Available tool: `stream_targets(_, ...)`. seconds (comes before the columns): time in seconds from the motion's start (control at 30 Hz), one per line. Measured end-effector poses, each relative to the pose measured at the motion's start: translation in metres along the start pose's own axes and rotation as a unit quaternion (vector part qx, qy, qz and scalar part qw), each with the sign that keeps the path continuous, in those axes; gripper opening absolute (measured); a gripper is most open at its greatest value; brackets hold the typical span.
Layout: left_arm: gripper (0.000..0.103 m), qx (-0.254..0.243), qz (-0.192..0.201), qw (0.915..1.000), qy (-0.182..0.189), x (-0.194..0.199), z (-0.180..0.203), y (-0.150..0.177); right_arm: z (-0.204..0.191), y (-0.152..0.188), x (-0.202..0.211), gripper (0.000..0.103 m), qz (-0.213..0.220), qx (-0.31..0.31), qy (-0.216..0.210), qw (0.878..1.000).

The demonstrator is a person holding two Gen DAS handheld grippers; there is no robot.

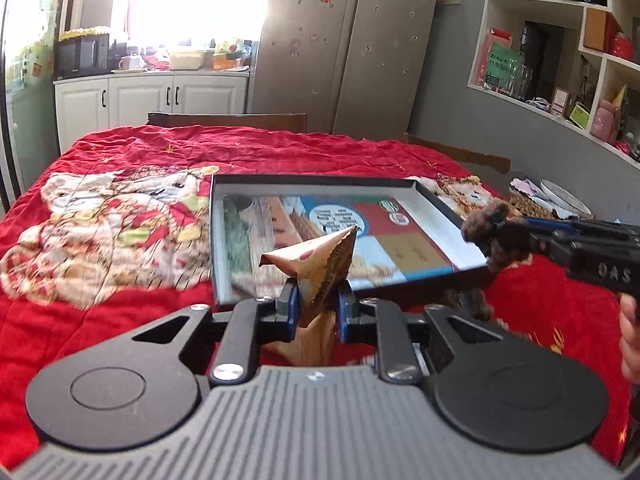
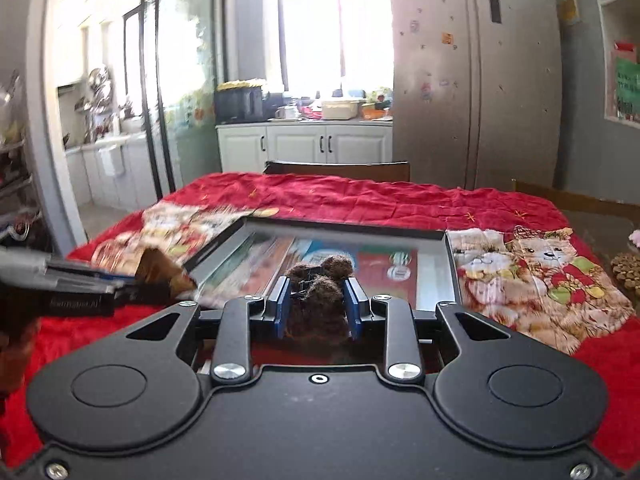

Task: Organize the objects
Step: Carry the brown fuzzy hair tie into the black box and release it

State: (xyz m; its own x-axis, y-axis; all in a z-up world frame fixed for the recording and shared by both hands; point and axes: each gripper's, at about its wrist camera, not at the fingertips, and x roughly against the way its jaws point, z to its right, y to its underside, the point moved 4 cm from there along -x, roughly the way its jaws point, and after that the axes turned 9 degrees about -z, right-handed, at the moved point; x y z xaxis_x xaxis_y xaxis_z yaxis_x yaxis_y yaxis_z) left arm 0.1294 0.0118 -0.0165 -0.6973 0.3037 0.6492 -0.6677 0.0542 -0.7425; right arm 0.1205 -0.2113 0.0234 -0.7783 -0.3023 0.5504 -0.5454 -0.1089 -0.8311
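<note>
Carrying: two items toward a shallow black-rimmed tray on a table draped in a red bear-print cloth.
Left gripper: clamped on a tan folded paper packet, its peak rising between the blue pads, held above the tray's near edge at 6 o'clock in the left wrist view.
Right gripper: pinched on a brown fuzzy toy, jaws narrow around its body; in the left wrist view it hangs at 3 o'clock over the tray's right rim.
Tray: printed sheet inside, no loose items visible; whether the floor is fully bare cannot be told through the blur.
Step in hand: likely lowering both items into the tray.
Doing it well: each piece probably wants its own half, packet toward 9 o'clock, toy toward 3 o'clock, so the grippers stay apart.
Release: low and level suits the light packet, which may tip or spring open.
Risk: the fuzzy toy could cling to the pads; a wide opening before lifting away should help.
</note>
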Motion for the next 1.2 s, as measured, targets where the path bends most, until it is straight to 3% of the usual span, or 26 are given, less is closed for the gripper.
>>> stream_targets(0.17,0.022,0.001,-0.004,0.9999,-0.012,-0.030,-0.005,-0.027,0.018,-0.025,-0.046,0.028,-0.009,-0.011,0.016,1.000)
stream_targets(0.47,0.022,0.013,-0.012,0.9994,-0.031,-0.090,-0.014,-0.065,0.025,-0.032,-0.118,0.028,-0.027,0.004,0.034,0.999)
stream_targets(0.73,0.022,0.015,-0.034,0.9981,-0.049,-0.129,-0.022,-0.074,0.034,-0.040,-0.161,0.028,-0.045,0.010,0.047,0.998)
stream_targets(1.2,0.023,0.000,-0.058,0.9958,-0.070,-0.156,-0.016,-0.085,0.050,-0.051,-0.205,0.028,-0.089,0.004,0.070,0.994)
